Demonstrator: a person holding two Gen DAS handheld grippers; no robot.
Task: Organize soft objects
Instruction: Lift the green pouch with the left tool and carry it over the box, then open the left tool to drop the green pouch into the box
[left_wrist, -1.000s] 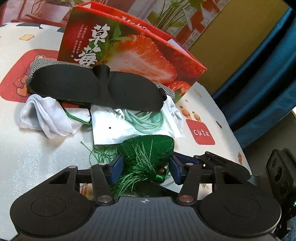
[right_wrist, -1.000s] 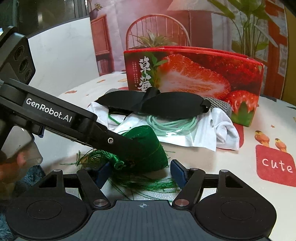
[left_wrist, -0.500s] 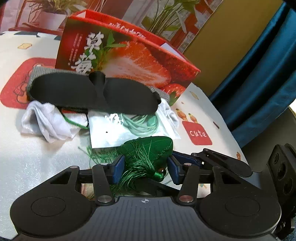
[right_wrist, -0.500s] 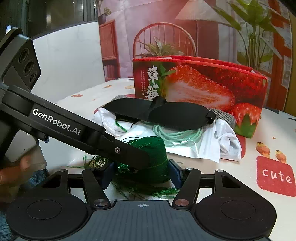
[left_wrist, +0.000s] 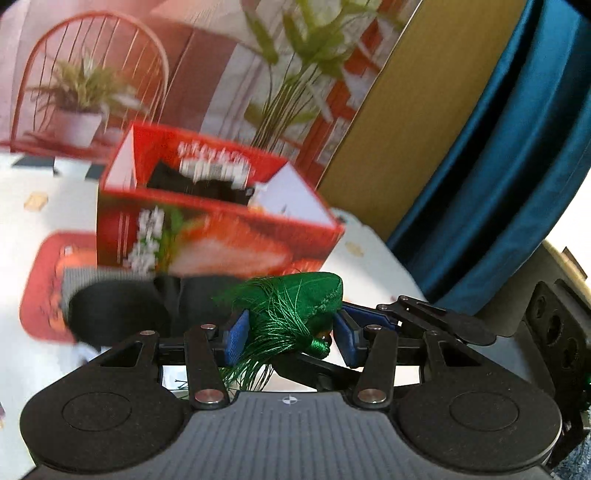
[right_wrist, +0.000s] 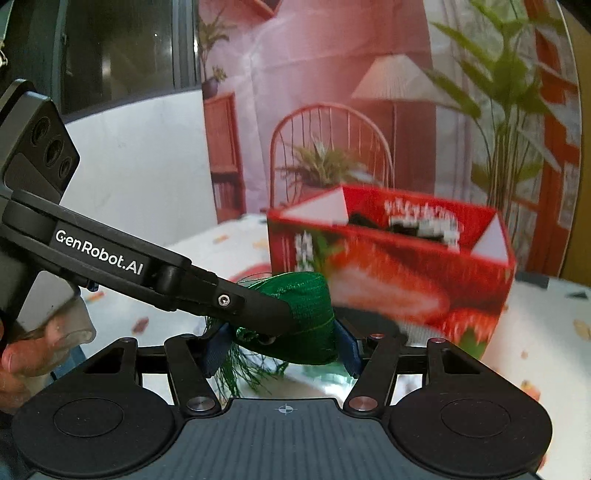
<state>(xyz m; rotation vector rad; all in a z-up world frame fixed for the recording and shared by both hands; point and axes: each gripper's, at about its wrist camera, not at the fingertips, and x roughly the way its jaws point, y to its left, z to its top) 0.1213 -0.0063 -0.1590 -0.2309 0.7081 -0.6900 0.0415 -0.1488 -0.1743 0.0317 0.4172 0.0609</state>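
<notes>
Green tasselled sachet (left_wrist: 295, 306), grasped jointly by the left tool (left_wrist: 291, 332) and right tool (right_wrist: 282, 343), pads pressing both flanks, raised clear of the worktop (left_wrist: 22, 362). Open strawberry box (left_wrist: 207, 221) lies at 11 o'clock, the likely destination.

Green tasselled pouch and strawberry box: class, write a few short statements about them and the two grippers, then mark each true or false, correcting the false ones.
1. Both the left gripper and the right gripper clamp the green tasselled pouch. True.
2. The strawberry box is closed. False: its top is open.
3. The pouch lies inside the box. False: it is held in front of it.
4. The black eye mask lies before the box. True.
</notes>
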